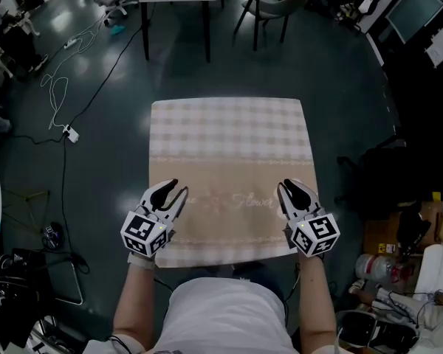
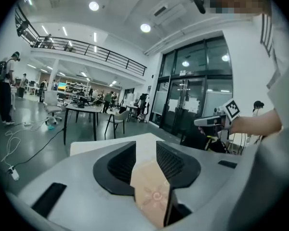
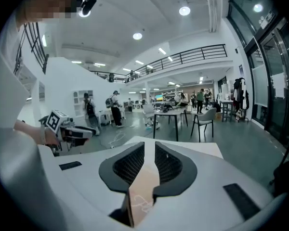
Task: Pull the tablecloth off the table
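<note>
Two claws at near edge of cloth [image 1: 229,153] spread flat over desk, left claw [image 1: 171,187] parted with cloth fold loose between jaws, right claw [image 1: 294,189] clamped on cloth fold

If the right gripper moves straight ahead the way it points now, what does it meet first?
Only the tablecloth it already pinches; the right gripper would skim over it. Past the far edge the way looks free until the dark table, though depth is unclear.
</note>
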